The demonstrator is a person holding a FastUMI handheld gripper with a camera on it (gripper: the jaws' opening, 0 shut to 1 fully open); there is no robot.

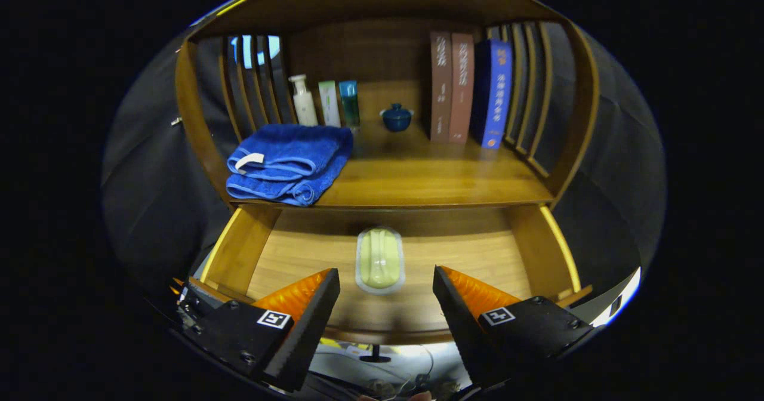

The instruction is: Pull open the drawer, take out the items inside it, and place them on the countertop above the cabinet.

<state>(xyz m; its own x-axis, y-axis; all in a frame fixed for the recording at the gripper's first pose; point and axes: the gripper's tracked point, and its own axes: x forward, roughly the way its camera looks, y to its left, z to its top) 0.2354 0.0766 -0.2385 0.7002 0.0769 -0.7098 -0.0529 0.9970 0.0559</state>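
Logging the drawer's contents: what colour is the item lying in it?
Pale yellow-green with a clear rim, seen in the gripper view, just ahead of the open gripper.

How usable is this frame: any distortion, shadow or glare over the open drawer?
Gripper view: fisheye bends the cabinet sides into curves; the soap dish in the drawer is sharp and evenly lit; the drawer's back is shadowed under the countertop; no glare; the open gripper is crisp.

The wooden drawer [540, 243] stands pulled open below the countertop [430, 177], and on its floor, near the back wall, lies a pale yellow-green bar in a clear, sealed wrapper [379, 259], set lengthwise and just ahead of the gap between the gripper's [386, 284] spread, empty fingers.
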